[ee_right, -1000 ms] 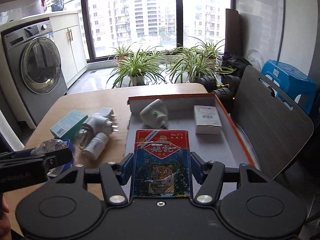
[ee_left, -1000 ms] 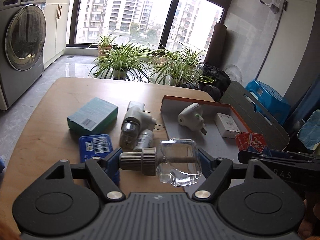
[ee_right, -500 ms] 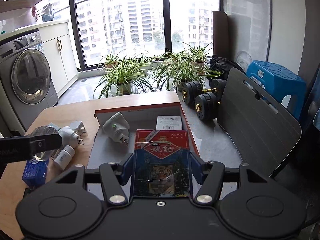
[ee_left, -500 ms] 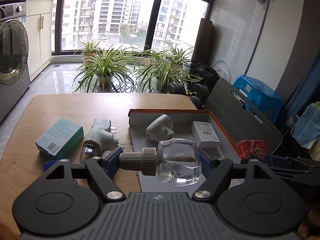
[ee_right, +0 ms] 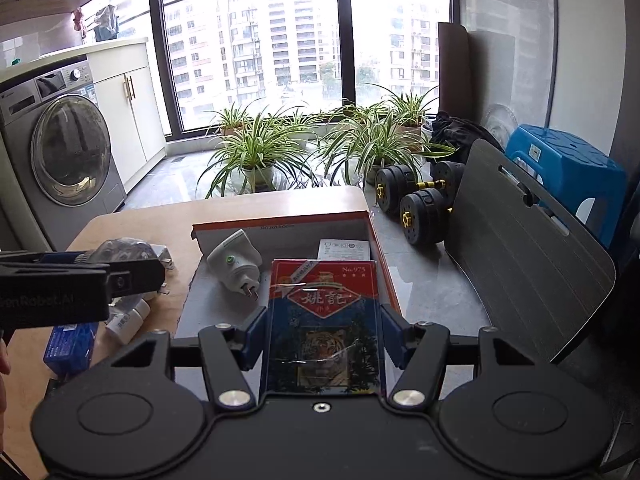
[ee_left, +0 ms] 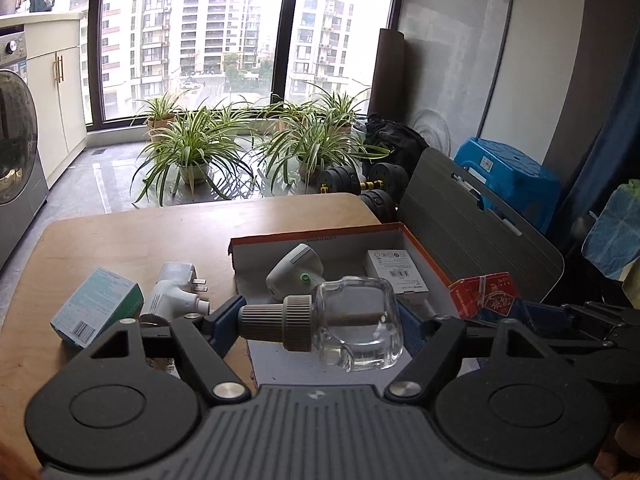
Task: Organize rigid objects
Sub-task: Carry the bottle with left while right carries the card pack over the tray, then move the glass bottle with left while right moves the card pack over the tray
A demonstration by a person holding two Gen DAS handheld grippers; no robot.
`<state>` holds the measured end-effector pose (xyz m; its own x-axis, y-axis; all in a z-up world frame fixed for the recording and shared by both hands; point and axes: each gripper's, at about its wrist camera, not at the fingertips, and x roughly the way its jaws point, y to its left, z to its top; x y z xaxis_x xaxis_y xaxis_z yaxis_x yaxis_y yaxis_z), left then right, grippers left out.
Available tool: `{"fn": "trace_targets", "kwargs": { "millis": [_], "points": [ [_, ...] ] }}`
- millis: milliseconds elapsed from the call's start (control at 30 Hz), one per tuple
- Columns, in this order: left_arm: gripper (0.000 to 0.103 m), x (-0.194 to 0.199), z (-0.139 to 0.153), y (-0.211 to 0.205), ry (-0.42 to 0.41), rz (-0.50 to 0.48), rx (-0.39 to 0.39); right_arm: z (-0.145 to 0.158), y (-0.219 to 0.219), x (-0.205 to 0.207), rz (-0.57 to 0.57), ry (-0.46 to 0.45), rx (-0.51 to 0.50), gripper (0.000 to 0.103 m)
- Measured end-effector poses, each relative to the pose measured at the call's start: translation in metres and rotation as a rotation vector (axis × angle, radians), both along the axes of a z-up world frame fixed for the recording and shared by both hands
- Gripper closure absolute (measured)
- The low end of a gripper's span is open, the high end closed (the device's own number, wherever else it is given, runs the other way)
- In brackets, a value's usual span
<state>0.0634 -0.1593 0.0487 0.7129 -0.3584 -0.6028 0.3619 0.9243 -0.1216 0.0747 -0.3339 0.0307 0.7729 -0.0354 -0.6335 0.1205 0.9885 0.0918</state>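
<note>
Fingers of the left gripper (ee_left: 322, 322) are clamped on a clear glass bottle (ee_left: 356, 324), which we note lying sideways between them, its ribbed grey cap (ee_left: 276, 322) against the left finger and its glass base against the right one. Fingers of the right gripper (ee_right: 322, 338) are clenched on a red and blue card pack (ee_right: 323, 320) bearing a tiger picture, gripped by its long edges and pointing away from the camera.

Just beyond and below both sets of fingers we find an orange-rimmed shallow box (ee_left: 312, 236) resting on the wooden tabletop (ee_left: 160, 228). Inside it lie a white plug-in device (ee_left: 294, 272) with a green dot and a small white carton (ee_left: 396, 270), the carton toward the far right corner.

To the left of the left fingers, on the bare tabletop, we record a white plug adapter (ee_left: 174, 294) and a teal box (ee_left: 98, 308). From the right wrist view a small white bottle (ee_right: 128, 320) and a blue packet (ee_right: 70, 346) lie below the left gripper. Beyond the tabletop stand potted plants (ee_right: 256, 152).
</note>
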Motion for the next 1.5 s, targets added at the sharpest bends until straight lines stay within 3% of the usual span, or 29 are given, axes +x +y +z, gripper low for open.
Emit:
{"fn": "trace_targets", "kwargs": {
  "millis": [67,1500],
  "points": [
    [0.024,0.001,0.001,-0.001,0.017,0.02,-0.025,0.004,-0.001,0.002,0.005,-0.003,-0.002,0.032],
    [0.024,0.001,0.005,-0.014,0.017,0.048,-0.014,0.016,-0.001,-0.005,0.024,-0.038,0.0,0.031]
  ]
}}
